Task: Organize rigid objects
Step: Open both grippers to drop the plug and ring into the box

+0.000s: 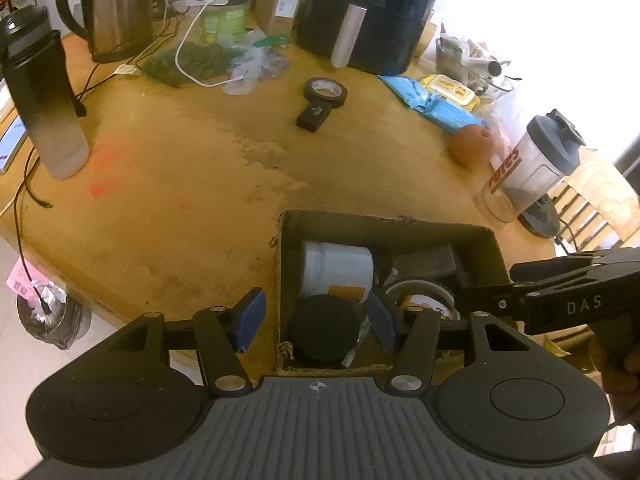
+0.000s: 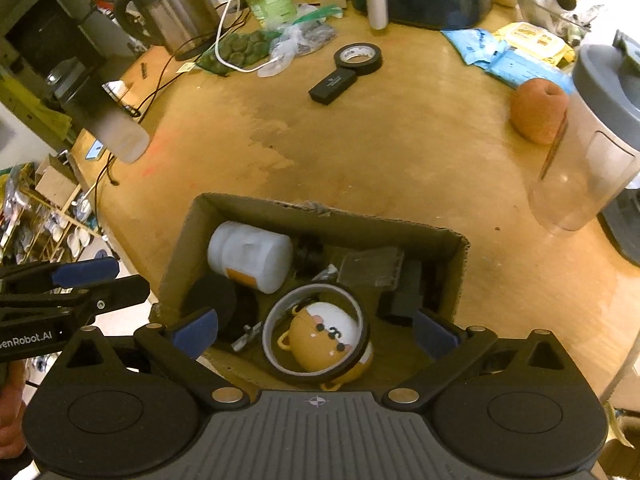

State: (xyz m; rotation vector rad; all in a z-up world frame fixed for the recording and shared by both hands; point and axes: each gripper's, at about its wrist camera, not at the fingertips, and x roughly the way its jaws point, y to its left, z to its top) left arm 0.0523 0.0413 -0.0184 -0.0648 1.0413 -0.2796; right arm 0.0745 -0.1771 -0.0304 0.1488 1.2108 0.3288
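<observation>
A cardboard box (image 2: 320, 220) stands at the table's near edge. In it lie a white jar (image 2: 250, 256), a black round lid (image 2: 212, 300), a dark block (image 2: 372, 268) and a grey tape ring (image 2: 269, 334) around a brown animal-faced toy (image 2: 320, 338). My right gripper (image 2: 316, 334) hangs over the ring, open wide, its pads clear of it. My left gripper (image 1: 316, 322) is open. It straddles the box's left wall (image 1: 280, 280), with the black lid (image 1: 324, 330) between its pads, which press on nothing. On the table beyond lie a black tape roll (image 2: 358, 58) and a small black case (image 2: 333, 86).
An orange-brown ball (image 2: 538, 110) and a clear shaker cup (image 2: 592, 140) stand at the right. A dark bottle (image 1: 44, 92) is on the left. A kettle (image 1: 116, 12), cables, bags and a black air fryer (image 1: 372, 12) crowd the back. Blue and yellow packets (image 1: 436, 96) lie back right.
</observation>
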